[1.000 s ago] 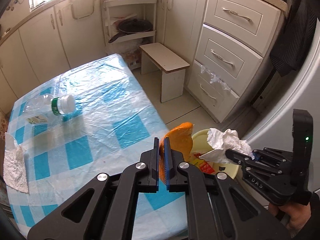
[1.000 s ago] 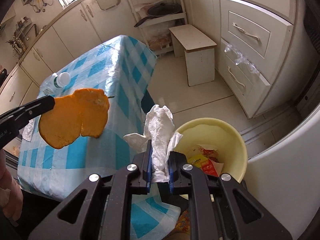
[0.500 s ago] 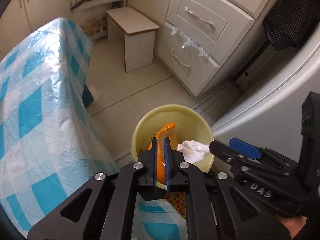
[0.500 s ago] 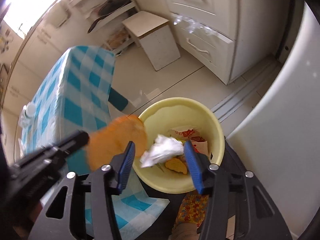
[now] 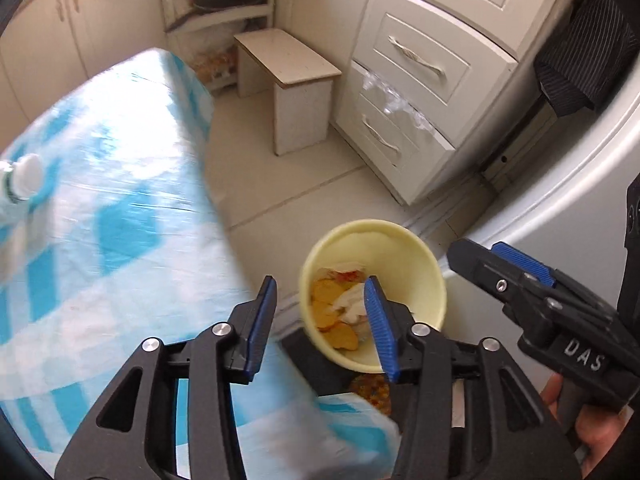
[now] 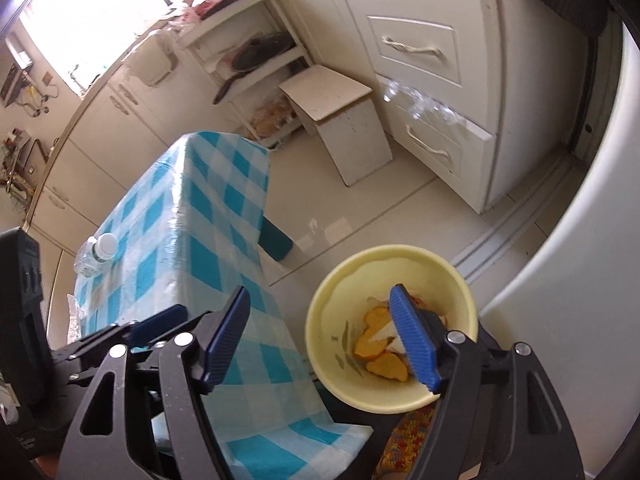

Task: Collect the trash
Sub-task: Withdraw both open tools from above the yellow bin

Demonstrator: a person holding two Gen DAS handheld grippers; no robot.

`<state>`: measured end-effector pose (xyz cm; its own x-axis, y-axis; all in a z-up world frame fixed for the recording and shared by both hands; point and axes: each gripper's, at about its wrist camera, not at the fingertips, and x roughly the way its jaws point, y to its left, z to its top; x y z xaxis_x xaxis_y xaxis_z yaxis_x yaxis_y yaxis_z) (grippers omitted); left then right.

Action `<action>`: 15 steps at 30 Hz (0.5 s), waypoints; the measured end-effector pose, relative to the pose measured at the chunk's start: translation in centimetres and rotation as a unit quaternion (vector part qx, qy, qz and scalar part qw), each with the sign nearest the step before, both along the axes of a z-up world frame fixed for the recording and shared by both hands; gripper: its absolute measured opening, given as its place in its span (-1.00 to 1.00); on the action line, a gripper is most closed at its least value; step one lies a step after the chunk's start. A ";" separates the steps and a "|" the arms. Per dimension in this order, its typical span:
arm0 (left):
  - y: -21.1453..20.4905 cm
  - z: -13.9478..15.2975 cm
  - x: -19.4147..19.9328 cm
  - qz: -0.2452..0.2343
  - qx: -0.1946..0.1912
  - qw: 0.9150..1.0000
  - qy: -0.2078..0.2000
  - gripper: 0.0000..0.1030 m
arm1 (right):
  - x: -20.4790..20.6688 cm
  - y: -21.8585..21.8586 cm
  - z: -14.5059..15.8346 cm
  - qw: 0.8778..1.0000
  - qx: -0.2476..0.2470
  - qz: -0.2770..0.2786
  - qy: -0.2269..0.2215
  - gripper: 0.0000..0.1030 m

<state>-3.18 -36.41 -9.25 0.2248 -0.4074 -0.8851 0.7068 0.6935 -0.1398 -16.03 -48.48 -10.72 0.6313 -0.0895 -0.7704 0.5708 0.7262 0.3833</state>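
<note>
Cream kitchen cupboards ring a checked table [image 6: 168, 248]; beside it the yellow bin [image 6: 320, 328] already holds orange peel [image 6: 372, 344] and a crumpled tissue [image 5: 352, 300]; both the left gripper [image 5: 320, 316] and right gripper [image 6: 320, 336] have just been opening, jaws apart, nothing between them; a plastic bottle [image 6: 98, 254] remains on the table, nothing blocking it; a stool [image 6: 340, 120] stands well apart.

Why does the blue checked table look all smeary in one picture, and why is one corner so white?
Left wrist view: the tablecloth and bottle are smeared by motion blur, while the claw stays sharp. Right wrist view: the window glares white, washing out that corner; the cabinets bend from fisheye distortion.
</note>
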 end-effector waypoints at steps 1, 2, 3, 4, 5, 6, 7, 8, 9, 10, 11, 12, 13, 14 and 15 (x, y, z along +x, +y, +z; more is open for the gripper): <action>1.0 0.7 0.7 0.009 0.001 1.000 -0.011 -0.06 | 0.4 0.5 0.2 1.000 -0.002 0.007 -0.002 0.38; 2.1 1.5 1.3 0.019 0.002 1.000 -0.019 -0.03 | 1.0 1.2 0.5 1.000 -0.004 0.017 -0.005 0.38; 3.7 2.3 2.3 0.034 0.004 0.999 -0.030 0.01 | 1.6 1.9 0.7 1.000 -0.008 0.027 -0.007 0.43; 5.3 3.1 3.2 0.051 0.006 0.998 -0.040 0.05 | 2.3 2.8 0.8 0.999 -0.018 0.040 -0.007 0.48; 6.8 3.5 4.1 0.067 0.010 0.997 -0.049 0.07 | 2.9 3.6 0.9 0.998 -0.026 0.050 -0.006 0.49; 9.0 4.1 5.3 0.092 0.016 0.994 -0.061 0.13 | 3.7 4.5 1.0 0.998 -0.029 0.061 -0.003 0.49; 11.3 4.6 6.5 0.118 0.022 0.990 -0.071 0.19 | 4.6 5.4 1.0 0.997 -0.026 0.076 -0.004 0.49; 13.2 5.0 7.6 0.141 0.026 0.987 -0.078 0.24 | 5.3 6.4 1.3 0.995 -0.025 0.092 -0.005 0.49; 15.7 5.3 8.9 0.168 0.032 0.982 -0.086 0.32 | 6.0 7.4 1.5 0.994 -0.030 0.107 -0.006 0.49; 18.0 5.4 10.0 0.190 0.039 0.977 -0.091 0.43 | 6.8 8.6 1.8 0.992 -0.039 0.123 -0.007 0.49; 20.6 5.3 11.5 0.216 0.053 0.971 -0.091 0.46 | 7.4 9.5 2.0 0.990 -0.045 0.135 -0.009 0.50; 22.7 5.1 12.6 0.231 0.063 0.967 -0.084 0.47 | 8.0 10.6 2.3 0.988 -0.050 0.147 -0.011 0.50; 24.7 4.8 13.7 0.239 0.071 0.966 -0.074 0.49 | 8.6 11.4 2.5 0.986 -0.051 0.157 -0.014 0.50; 26.5 4.4 14.9 0.238 0.080 0.966 -0.067 0.52 | 9.3 12.3 2.7 0.984 -0.053 0.169 -0.017 0.50; 27.9 3.9 15.5 0.234 0.090 0.966 -0.067 0.58 | 9.8 13.2 2.9 0.982 -0.055 0.179 -0.019 0.50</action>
<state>12.35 -8.49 -5.31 0.4644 -0.0752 -0.8824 0.3137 0.9457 0.0845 -6.18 -35.33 -7.86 0.6650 0.0611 -0.7444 0.2588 0.9161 0.3063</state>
